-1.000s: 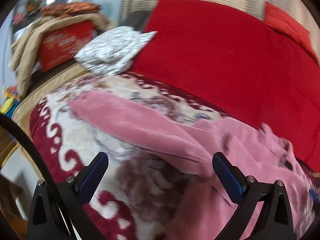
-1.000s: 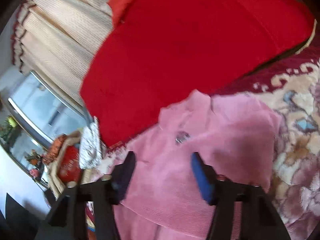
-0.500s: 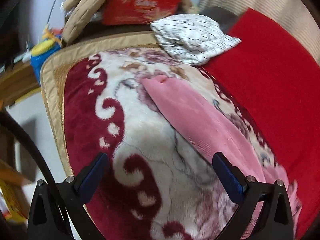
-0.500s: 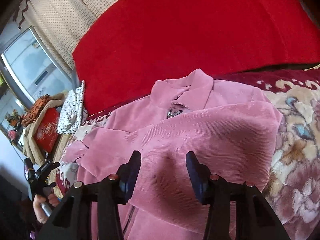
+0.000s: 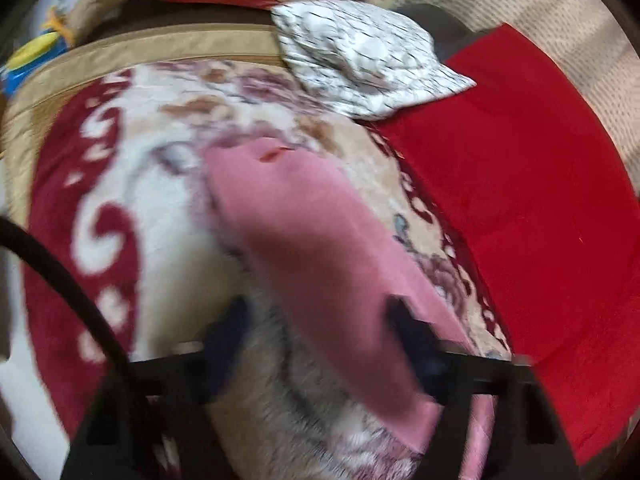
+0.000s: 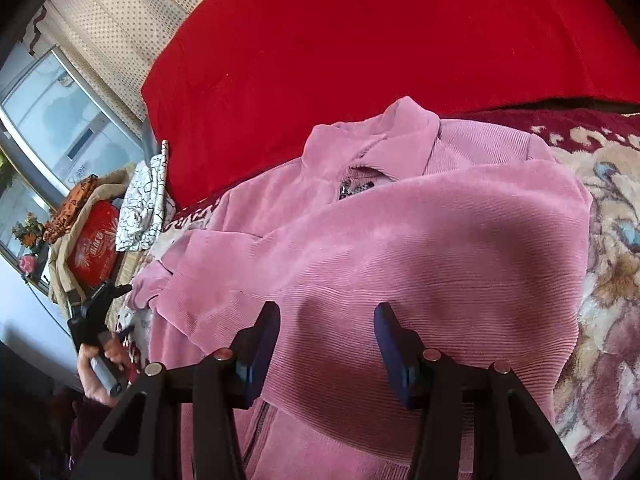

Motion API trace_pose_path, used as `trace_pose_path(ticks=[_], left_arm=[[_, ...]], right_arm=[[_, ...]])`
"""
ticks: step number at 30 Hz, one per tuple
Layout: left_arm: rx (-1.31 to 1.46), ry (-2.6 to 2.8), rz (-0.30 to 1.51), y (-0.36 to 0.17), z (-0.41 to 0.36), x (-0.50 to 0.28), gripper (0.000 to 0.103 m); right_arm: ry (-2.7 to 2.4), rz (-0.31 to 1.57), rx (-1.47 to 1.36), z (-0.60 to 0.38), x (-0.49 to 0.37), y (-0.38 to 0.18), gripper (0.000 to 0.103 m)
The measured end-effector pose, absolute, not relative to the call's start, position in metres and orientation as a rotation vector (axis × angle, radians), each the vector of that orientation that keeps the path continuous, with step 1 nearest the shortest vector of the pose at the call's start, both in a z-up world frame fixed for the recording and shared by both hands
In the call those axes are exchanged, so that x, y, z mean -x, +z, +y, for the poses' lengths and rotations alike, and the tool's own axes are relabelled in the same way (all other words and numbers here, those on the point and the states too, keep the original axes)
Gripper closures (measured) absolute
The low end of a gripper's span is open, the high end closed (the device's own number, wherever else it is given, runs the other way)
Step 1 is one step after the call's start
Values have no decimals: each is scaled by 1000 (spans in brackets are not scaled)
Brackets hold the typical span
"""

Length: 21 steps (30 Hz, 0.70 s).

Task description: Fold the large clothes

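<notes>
The left gripper (image 5: 316,332) hung over the outstretched sleeve (image 5: 312,240) of the pink corduroy jacket (image 6: 400,248), and its jaws had just been closing in. The sleeve ran up between the two dark pads, but that view was badly smeared, so whether they pinched the cloth could not be told. The right gripper (image 6: 326,340) hovered over the jacket's front with its jaws part open. The blue pads stood apart with the ribbed cloth below them and nothing caught between.

The jacket lay face up on a floral blanket (image 6: 608,280) in cream and maroon. Its collar was toward a big red quilt (image 6: 380,40), and one sleeve was folded across the chest. A small dark label showed at the neck by the zip, too small to read.

A red box (image 6: 94,248) stood off beyond the bed, and it bore pale printed characters and a starburst. The writing was not legible. Tan cloth (image 6: 60,264) draped around it, and an orange patterned bundle (image 6: 74,204) sat on top. A white crackle-print pillow (image 5: 368,60) rested at the blanket's far edge, against the quilt. From the right wrist view a hand (image 6: 96,372) gripped the left tool's handle.
</notes>
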<state>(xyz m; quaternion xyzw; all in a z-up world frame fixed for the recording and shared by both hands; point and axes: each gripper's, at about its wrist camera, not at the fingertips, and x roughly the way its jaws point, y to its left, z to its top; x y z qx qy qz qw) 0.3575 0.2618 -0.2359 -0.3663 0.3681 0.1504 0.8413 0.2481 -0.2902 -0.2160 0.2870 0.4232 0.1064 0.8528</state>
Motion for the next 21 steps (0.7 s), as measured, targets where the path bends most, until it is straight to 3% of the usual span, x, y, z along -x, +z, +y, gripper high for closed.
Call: trace_pose_path(ticks=[1,3,6,13,16,20,21], left_arm=[[789,290,784,-240,263,-362,60],[821,257,759,-241,263,-364,85],[806,200,685,-222,256,-361,95],[485,-19,468,-127,168,-333,99],[304,-189,391,-93,93,-314,99],[85,-268,389,-89,6,-294,99],[77,-277,407,-93,-2,-293,92]], right_arm=[[225,890,-608,-291,-248,-216,50],[219,880,-617,-294,-247,-216,50],[198,863,-625,-300,-244,-214,50],[115,773,-694,-329,-233,-203,50],[69,731,-716,-343,-226,-198,50],[13,689,-704,-359,-220,-192,50],[-3,684,-697,-363,-218,-191,50]])
